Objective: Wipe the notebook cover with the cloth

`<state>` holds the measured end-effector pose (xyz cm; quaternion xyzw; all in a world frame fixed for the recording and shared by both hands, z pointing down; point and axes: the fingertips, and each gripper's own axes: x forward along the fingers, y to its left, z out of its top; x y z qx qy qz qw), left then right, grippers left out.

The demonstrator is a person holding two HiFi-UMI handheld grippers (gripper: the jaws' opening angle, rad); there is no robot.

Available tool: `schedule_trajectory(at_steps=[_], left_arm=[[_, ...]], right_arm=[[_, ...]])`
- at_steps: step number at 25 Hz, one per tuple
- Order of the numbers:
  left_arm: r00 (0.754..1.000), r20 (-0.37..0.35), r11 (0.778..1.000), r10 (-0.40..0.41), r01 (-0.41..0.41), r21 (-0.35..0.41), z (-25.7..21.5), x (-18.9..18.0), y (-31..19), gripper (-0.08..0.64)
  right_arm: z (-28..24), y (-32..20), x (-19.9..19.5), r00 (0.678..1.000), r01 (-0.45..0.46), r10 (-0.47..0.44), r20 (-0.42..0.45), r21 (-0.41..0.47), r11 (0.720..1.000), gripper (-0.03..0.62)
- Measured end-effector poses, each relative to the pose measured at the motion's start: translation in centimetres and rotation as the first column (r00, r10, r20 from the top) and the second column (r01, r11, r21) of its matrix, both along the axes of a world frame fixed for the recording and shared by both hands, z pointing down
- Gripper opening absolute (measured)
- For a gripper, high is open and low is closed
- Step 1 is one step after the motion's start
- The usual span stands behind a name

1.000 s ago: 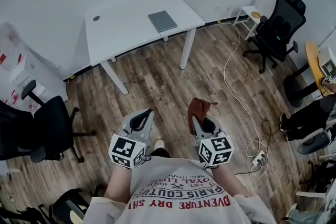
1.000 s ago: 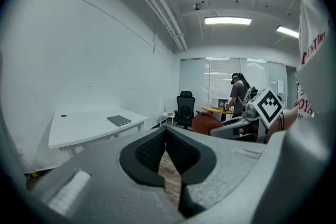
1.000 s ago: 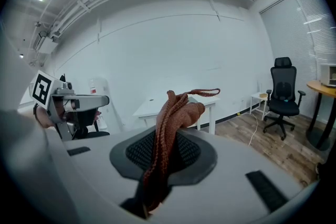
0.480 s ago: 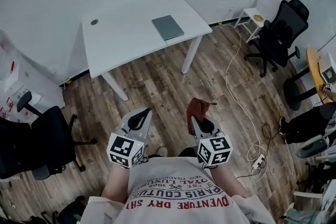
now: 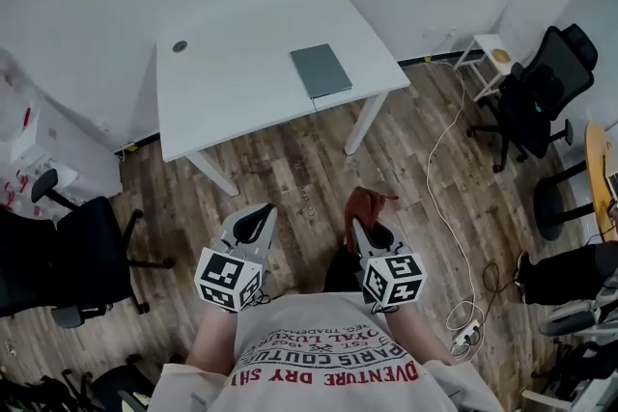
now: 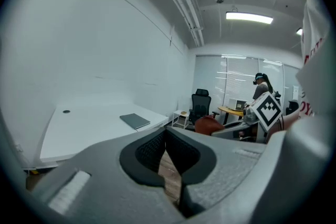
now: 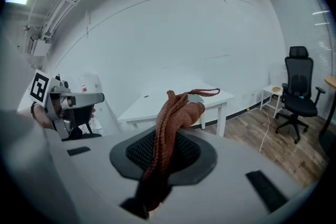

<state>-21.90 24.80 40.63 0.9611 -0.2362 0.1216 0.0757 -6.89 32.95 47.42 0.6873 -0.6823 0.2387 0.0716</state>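
- The right tool (image 5: 361, 225) clamps the rust cloth (image 5: 365, 204); the left tool (image 5: 255, 221) has its jaws together on nothing
- The notebook (image 5: 322, 70) lies flat on the white desk (image 5: 232, 92), well ahead of both tools

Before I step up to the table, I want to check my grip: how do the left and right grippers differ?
The right gripper is clamped on the brown cloth; the left gripper holds nothing. The left gripper's camera sees the whole notebook; from the right gripper the cloth covers most of it. Both have jaws together and point toward the white table, short of it.
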Motion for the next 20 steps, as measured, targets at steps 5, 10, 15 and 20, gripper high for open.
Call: schedule_trajectory(at_steps=[5,10,15,20], left_arm=[[0.998,0.011,0.998,-0.067,0.067,0.013,-1.0,6.9,-4.1,0.011],[0.993,0.007,0.993,-0.117,0.117,0.032,-2.7,14.4,-6.7,0.010],[0.984,0.016,0.983,-0.180,0.179,0.042,-2.7,20.3,-9.4,0.011],[0.973,0.050,0.974,-0.225,0.224,0.019,-0.8,24.0,-10.6,0.011]], right_arm=[[-0.9,-5.7,8.1,0.998,0.055,-0.055,0.013,0.019,0.998,0.077],[-2.4,-10.2,16.0,0.993,0.116,-0.116,0.023,0.028,0.993,0.077],[-2.9,-13.8,22.5,0.986,0.167,-0.167,0.000,0.034,0.985,0.077],[-1.1,-16.3,26.8,0.976,0.217,-0.217,0.005,0.005,0.976,0.077]])
